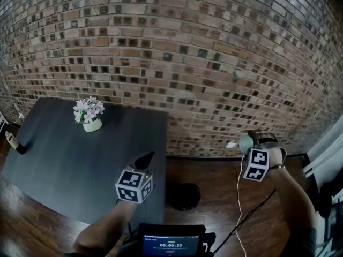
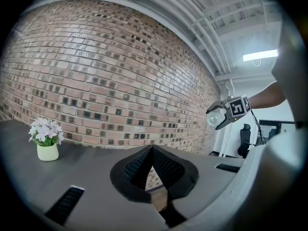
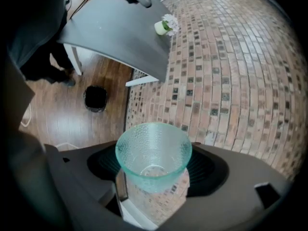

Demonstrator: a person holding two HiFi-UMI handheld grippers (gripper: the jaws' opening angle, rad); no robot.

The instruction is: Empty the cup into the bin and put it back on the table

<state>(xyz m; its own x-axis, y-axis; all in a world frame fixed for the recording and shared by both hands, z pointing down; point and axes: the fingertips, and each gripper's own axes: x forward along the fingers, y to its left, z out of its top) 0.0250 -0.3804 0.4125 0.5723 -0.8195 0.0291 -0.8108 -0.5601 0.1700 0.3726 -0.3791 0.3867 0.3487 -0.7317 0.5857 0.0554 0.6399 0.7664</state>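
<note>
A translucent teal cup [image 3: 153, 148] sits between the jaws of my right gripper [image 3: 154, 165], which is shut on it; its mouth faces the camera and I see nothing inside. In the head view the cup [image 1: 245, 142] and right gripper [image 1: 251, 143] hang at the right, near the brick wall and above the wooden floor. The black bin [image 1: 183, 195] stands on the floor beside the table's right edge, left of and below the cup. My left gripper [image 1: 146, 158] is shut and empty over the dark grey table [image 1: 59, 165], near that edge. From the left gripper [image 2: 152, 150] view the cup [image 2: 213, 118] shows at the upper right.
A small white pot of pale flowers [image 1: 90, 113] stands at the table's far side. A dark slim object [image 1: 15, 143] lies at the table's left edge. A white cable [image 1: 239, 197] runs down the floor at the right. A screen device [image 1: 171, 242] sits at the bottom.
</note>
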